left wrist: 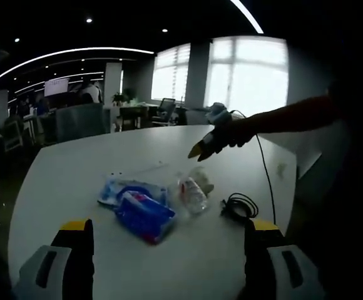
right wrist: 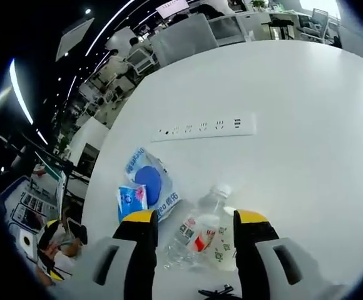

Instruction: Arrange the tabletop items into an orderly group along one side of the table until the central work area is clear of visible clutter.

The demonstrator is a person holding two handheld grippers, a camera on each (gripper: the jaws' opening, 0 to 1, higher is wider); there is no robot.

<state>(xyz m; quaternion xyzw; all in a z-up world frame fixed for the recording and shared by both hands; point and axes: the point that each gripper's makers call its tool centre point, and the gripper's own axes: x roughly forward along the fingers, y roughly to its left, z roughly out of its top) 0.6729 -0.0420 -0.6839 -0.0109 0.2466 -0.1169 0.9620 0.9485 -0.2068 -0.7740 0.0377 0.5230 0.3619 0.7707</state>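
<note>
Right gripper (right wrist: 195, 226) poised directly above clear crumpled plastic bottle with red label (right wrist: 197, 236), jaws spread and empty, bottle's long axis running between them toward far cap. Blue wipes packets (right wrist: 147, 187) just left. Left gripper (left wrist: 167, 232) farther back, jaws apart, holding nothing.

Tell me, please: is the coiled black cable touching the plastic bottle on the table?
Apart. In the left gripper view, bare white table shows between the black cable and the plastic bottle.
</note>
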